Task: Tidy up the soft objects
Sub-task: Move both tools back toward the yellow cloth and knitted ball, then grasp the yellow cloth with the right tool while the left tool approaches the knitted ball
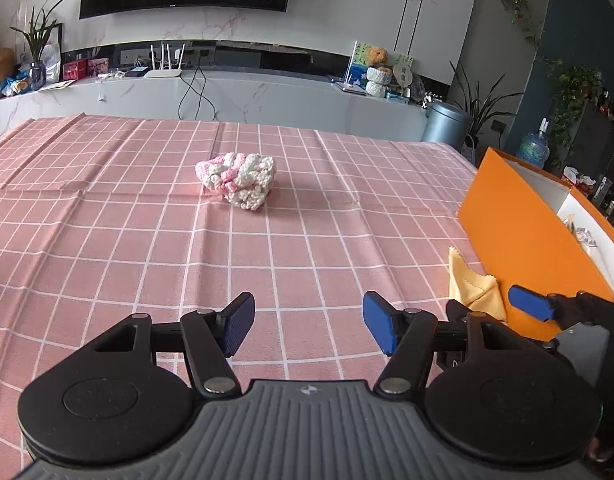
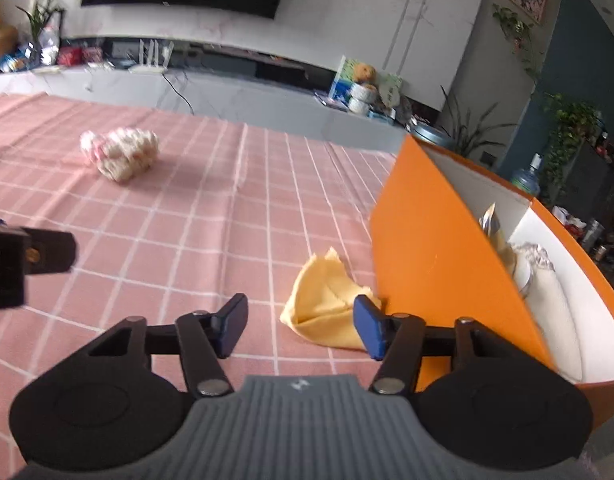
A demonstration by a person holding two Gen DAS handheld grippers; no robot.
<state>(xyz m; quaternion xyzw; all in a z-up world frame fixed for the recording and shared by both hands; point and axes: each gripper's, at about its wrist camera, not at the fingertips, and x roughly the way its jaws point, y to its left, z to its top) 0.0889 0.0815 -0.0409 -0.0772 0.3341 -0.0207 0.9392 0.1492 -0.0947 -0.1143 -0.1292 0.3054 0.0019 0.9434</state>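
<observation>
In the left wrist view, the left gripper hovers over the bench covered by a pink cloth with a white grid. Its blue-padded fingers stand wide apart and hold nothing. Well ahead of them, near the middle of the cloth, lies a crumpled pink-and-white chunky knitted piece. At the right stands an orange cardboard box with a white interior, and a folded yellow microfibre cloth lies on the bench just beside its near wall. One blue finger of the right gripper reaches in over the box's orange wall, just right of the yellow cloth.

In the right wrist view, the right gripper has its fingers spread wide with nothing between them. The yellow cloth lies just ahead, close to the right-hand finger and touching the foot of the orange box. Inside the box a white divider separates two compartments; the nearer one holds a pale cream soft item, and the contents further back are too unclear to name. The knitted piece lies well apart at the upper left. The black body of the left gripper shows at the left edge.
</observation>
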